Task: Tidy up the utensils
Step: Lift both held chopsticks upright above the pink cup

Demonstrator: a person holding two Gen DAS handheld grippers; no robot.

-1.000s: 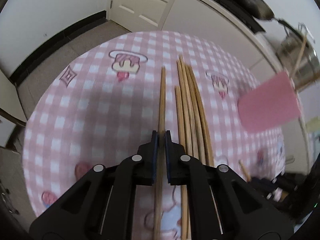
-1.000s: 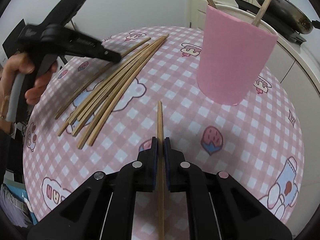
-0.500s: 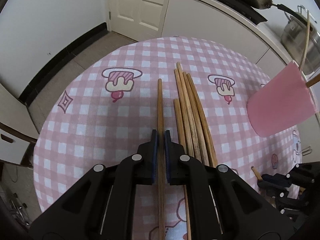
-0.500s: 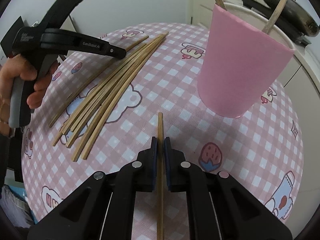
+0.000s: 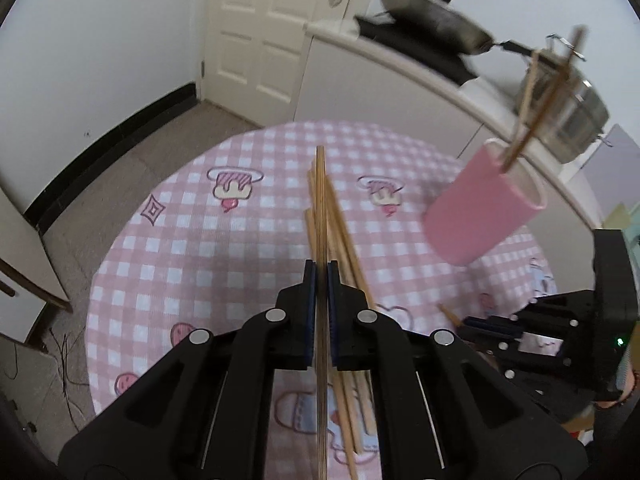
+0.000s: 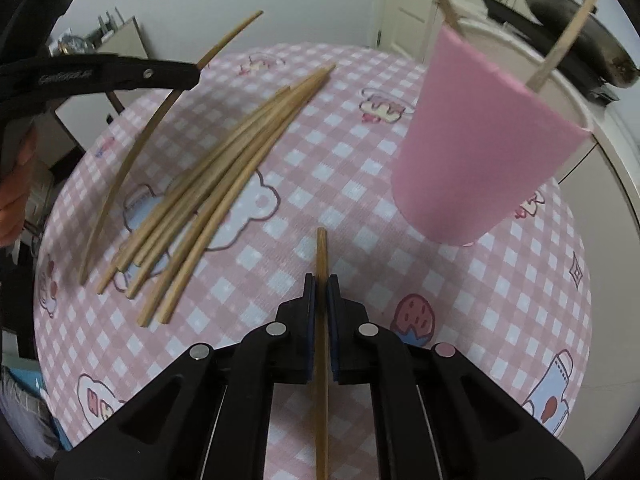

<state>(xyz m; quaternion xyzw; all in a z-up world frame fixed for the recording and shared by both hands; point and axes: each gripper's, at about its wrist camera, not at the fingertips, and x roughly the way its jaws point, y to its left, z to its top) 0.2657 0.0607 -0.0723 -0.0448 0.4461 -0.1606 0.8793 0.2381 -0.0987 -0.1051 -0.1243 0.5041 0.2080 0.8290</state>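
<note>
We see a round worktop (image 6: pixel 520 312) with a pink and white checked cloth. The cloth has little cartoon pictures on it: cakes, strawberries and a milk bottle.

Our left gripper (image 5: pixel 321 268) has its jaws shut tight on one long wooden chopstick (image 5: pixel 320 200). In the right wrist view, that chopstick (image 6: pixel 132 160) is up off the cloth. It looks thin, smooth and pale brown. There is small writing on the side of the left gripper (image 6: pixel 195 74) in this view, but it is too blurry for us to read. A hand (image 6: pixel 16 200) holds its handle at the left edge.

Our right gripper (image 6: pixel 321 280) also has its jaws shut on a wooden chopstick (image 6: pixel 321 256). This one sticks out a short way past the jaws, above the cloth, near the bottom of the pink cup (image 6: pixel 480 152).

The pink cup is tall, round and plain, with no writing on it. It stands on the cloth, and two wooden sticks (image 6: pixel 568 36) poke out of its top.

A bunch of chopsticks (image 6: pixel 216 184) lies flat on the cloth, all close together and pointing about the same way. It sits between the left gripper and the pink cup.

Behind the worktop we see a white door (image 5: pixel 260 32), a dark pan (image 5: pixel 432 20) and a shiny metal pot (image 5: pixel 576 120).
</note>
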